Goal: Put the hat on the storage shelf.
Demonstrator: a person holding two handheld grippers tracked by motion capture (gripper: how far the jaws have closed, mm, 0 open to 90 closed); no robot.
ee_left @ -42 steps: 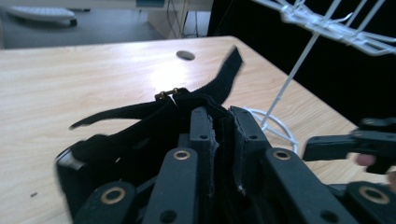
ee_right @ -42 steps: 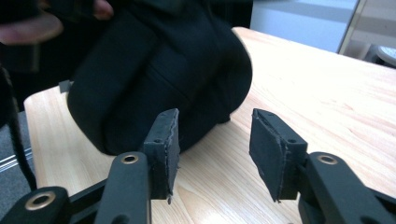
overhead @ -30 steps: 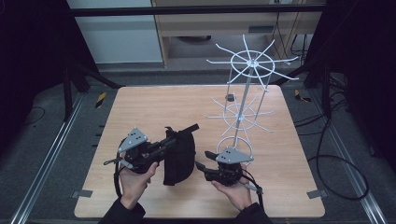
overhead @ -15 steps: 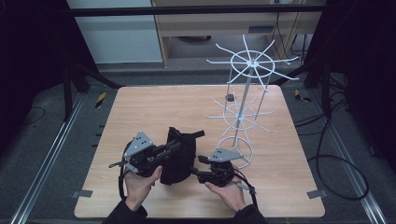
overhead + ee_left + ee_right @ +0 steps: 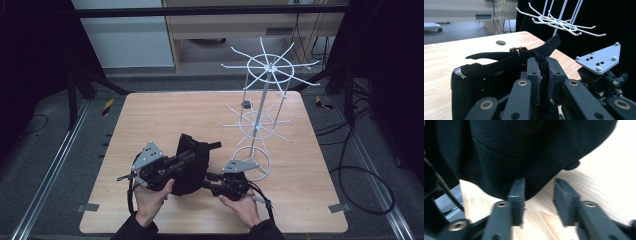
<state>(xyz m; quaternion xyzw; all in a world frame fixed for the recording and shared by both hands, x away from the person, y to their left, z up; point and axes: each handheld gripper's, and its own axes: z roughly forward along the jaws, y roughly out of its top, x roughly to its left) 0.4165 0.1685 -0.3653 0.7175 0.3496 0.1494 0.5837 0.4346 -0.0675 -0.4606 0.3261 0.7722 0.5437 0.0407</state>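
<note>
While the wooden worktop (image 5: 150,115) and the white wire rack (image 5: 260,120) on its right side sit just where they did a second ago, the black cap (image 5: 192,162) has changed the most: it lay lower and flatter between my hands then, and now it stands lifted off the near part of the worktop, bunched up and tipped toward the rack. My left gripper (image 5: 172,165) carries it, fingers (image 5: 534,72) pressed together on a fold of the cap's fabric near the strap and buckle (image 5: 517,49), and I read that grip as firm and unchanged. My right gripper (image 5: 210,182) has come in from the right side and sits just under the cap's lower edge; its fingers (image 5: 517,195) have just been closing, yet in the right gripper view they stand apart with a gap of bare wood between them, the left one at the cap's edge and the right one clear of it. I judge that the second hold is not yet made, so the cap hangs from one gripper alone, and the right fingers need cloth between them before I can spread or carry it to a rack arm.
</note>
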